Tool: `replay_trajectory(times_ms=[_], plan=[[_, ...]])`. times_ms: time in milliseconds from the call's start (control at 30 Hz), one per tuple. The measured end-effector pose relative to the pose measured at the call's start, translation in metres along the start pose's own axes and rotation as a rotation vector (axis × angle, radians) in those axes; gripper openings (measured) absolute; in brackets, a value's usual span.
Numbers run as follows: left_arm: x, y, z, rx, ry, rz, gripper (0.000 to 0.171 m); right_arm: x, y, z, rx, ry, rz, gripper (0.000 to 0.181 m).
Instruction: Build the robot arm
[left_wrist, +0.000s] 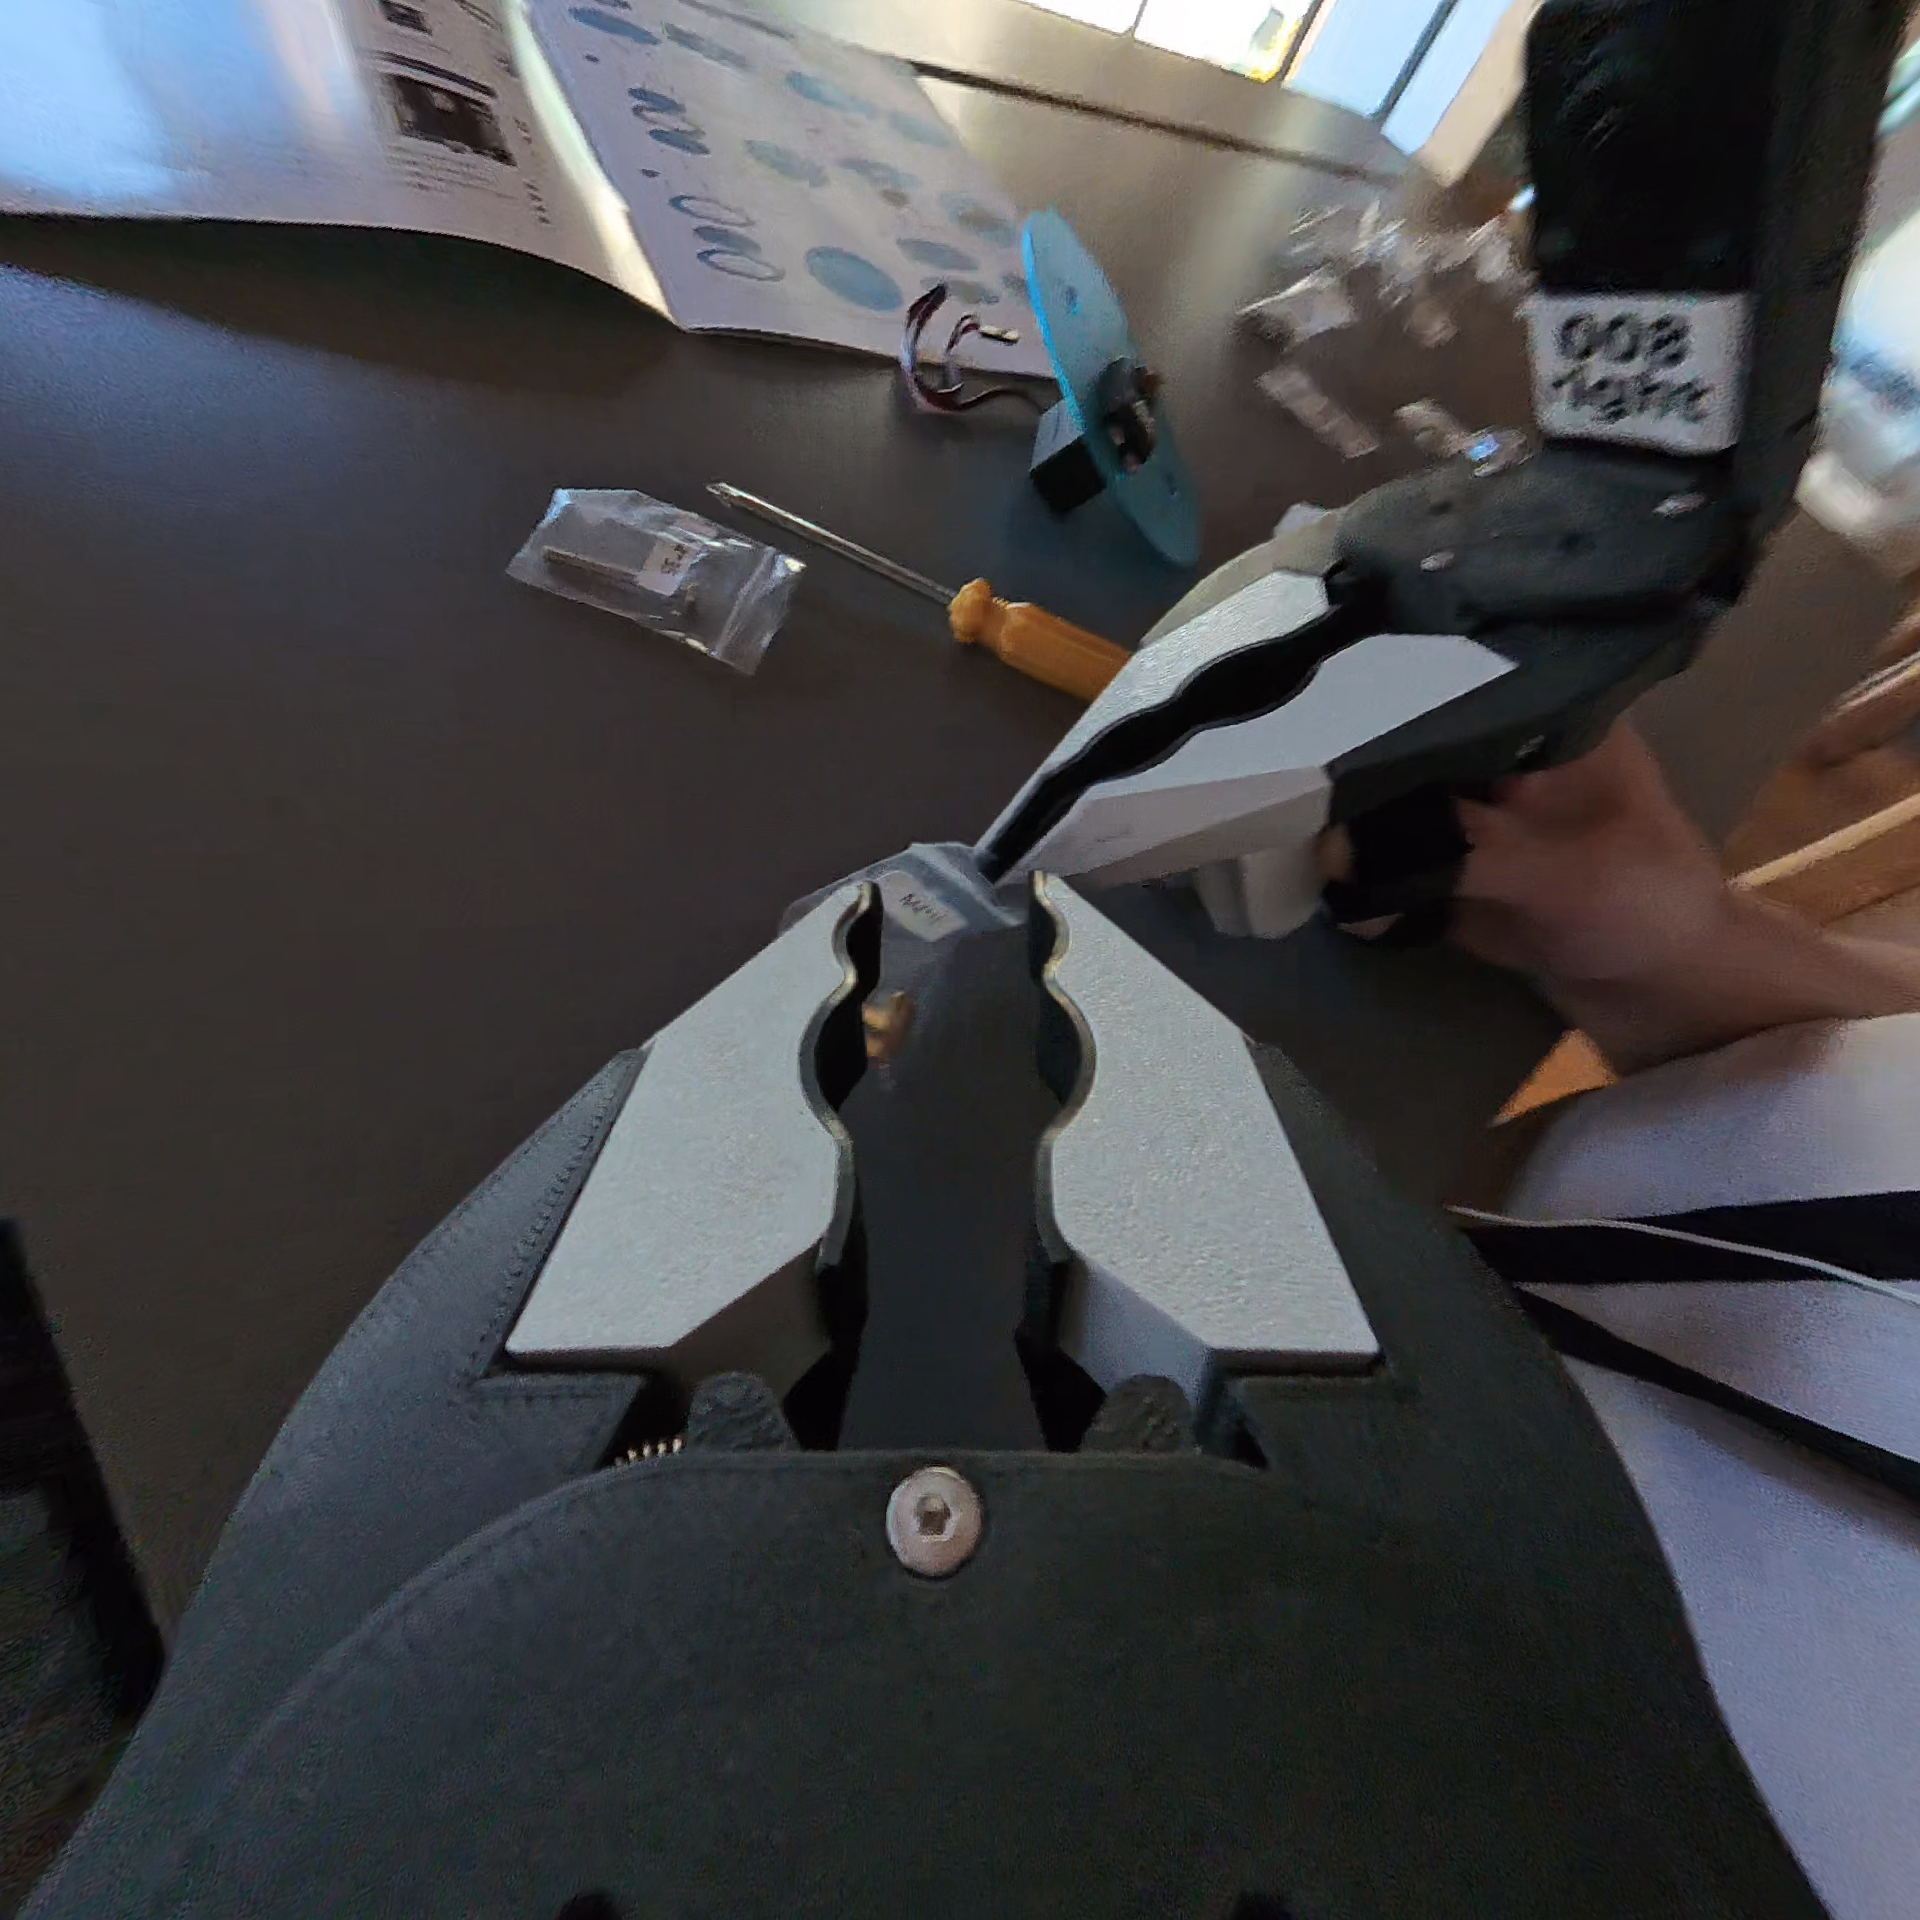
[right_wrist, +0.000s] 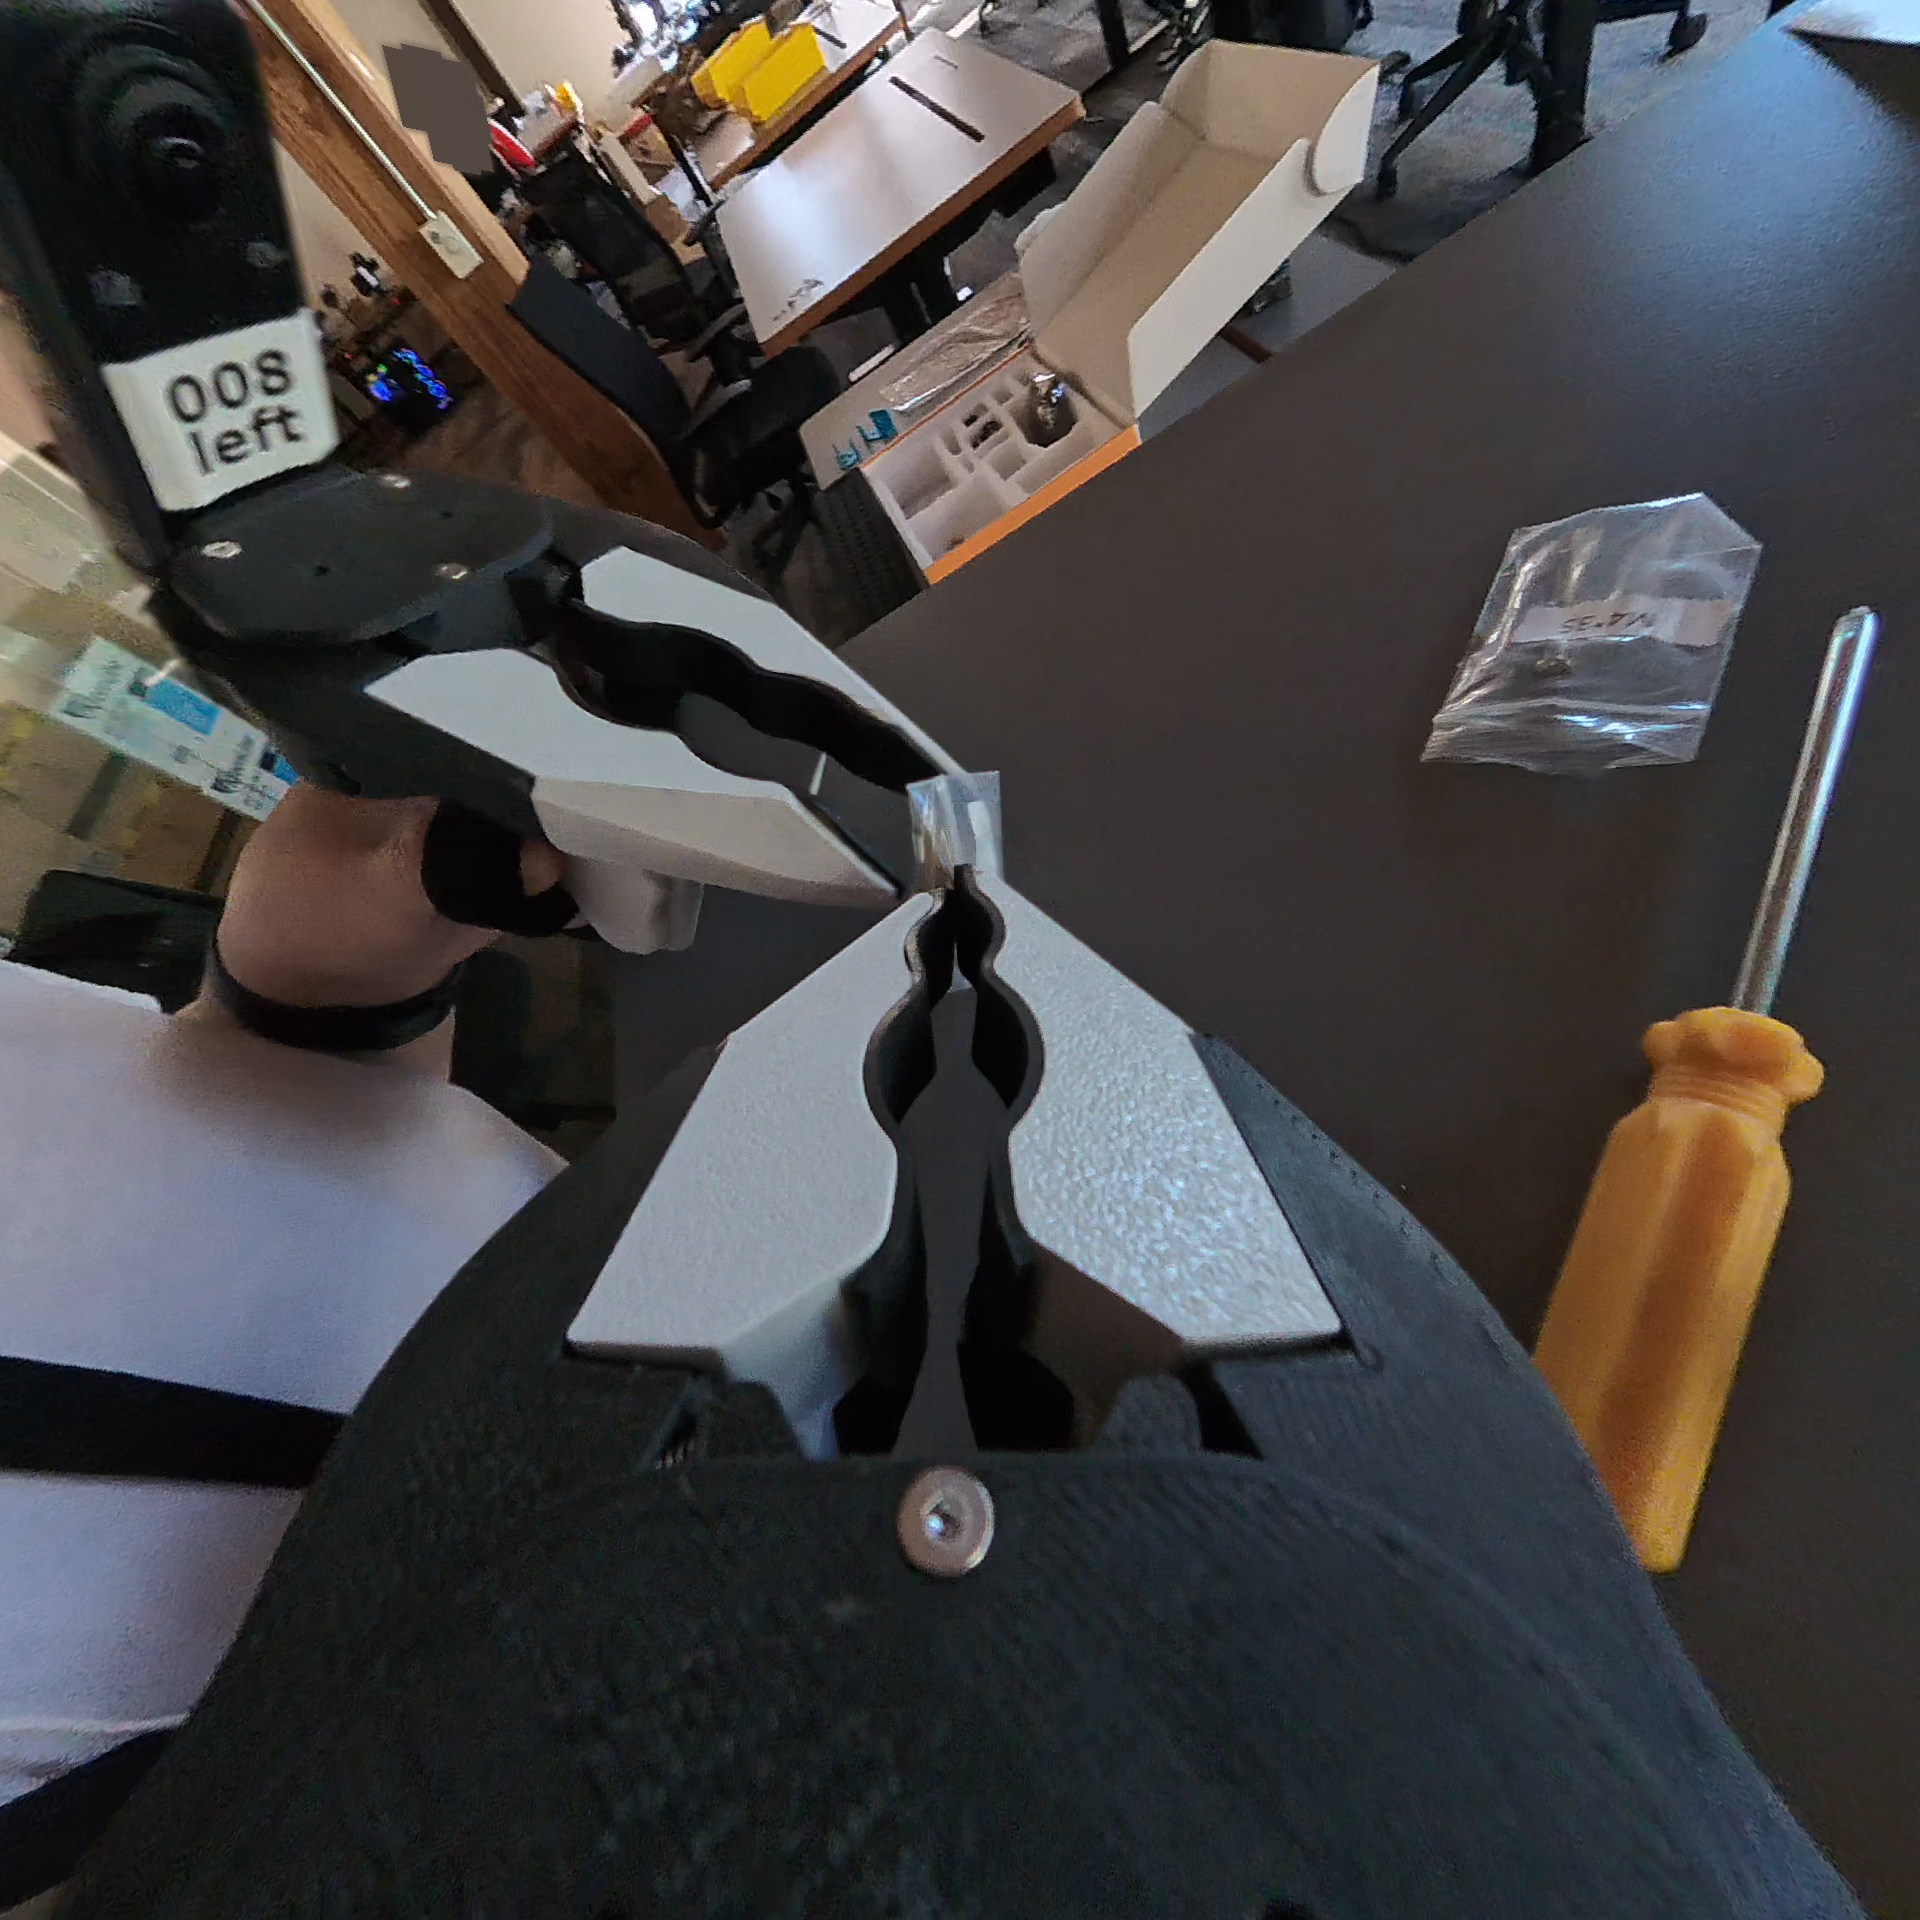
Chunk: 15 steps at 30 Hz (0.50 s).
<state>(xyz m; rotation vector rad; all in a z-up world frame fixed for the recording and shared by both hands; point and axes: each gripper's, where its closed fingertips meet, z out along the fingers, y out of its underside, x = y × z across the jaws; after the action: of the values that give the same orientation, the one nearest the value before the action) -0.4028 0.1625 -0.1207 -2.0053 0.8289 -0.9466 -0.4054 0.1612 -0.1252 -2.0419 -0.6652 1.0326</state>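
Observation:
A small clear plastic bag (left_wrist: 925, 909) with a white label and a brass-coloured part inside sits between my two grippers, above the dark table (left_wrist: 312, 727). My left gripper (left_wrist: 951, 894) is closed on the bag's body, with the bag filling the gap between its fingertips. My right gripper (left_wrist: 997, 868) comes in from the right and is shut on the bag's top edge. In the right wrist view the right gripper (right_wrist: 956, 894) pinches the bag (right_wrist: 961, 816) from below, and the left gripper (right_wrist: 930, 831) grips it from the left.
An orange-handled screwdriver (left_wrist: 1039, 634) (right_wrist: 1683, 1247) and a second clear bag of hardware (left_wrist: 660, 577) (right_wrist: 1600, 644) lie on the table. A blue disc with a black block (left_wrist: 1101, 395), a wire (left_wrist: 935, 353) and printed sheets (left_wrist: 790, 177) lie farther back. An open white box (right_wrist: 1143, 312) stands beyond the table edge. Left and right tips are no more than a few centimetres apart. My right gripper's tips are some 10 centimeters from the orange-handled screwdriver (left_wrist: 1039, 634). It is also in sight in the right wrist view (right_wrist: 1627, 1160).

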Motion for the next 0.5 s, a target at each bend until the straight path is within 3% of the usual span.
replay_trajectory(times_ms=[133, 367, 500], plan=[[0.009, 0.000, -0.003, 0.015, 0.145, -0.118, 0.020, -0.005, -0.001, 0.001, 0.011, -0.041, 0.028, 0.000], [0.007, -0.001, -0.003, 0.022, 0.141, -0.128, 0.001, -0.009, -0.002, 0.000, 0.021, -0.072, 0.048, 0.000], [0.007, -0.002, -0.005, 0.031, 0.158, -0.151, 0.005, -0.014, -0.005, -0.002, 0.043, -0.152, 0.137, 0.000]])
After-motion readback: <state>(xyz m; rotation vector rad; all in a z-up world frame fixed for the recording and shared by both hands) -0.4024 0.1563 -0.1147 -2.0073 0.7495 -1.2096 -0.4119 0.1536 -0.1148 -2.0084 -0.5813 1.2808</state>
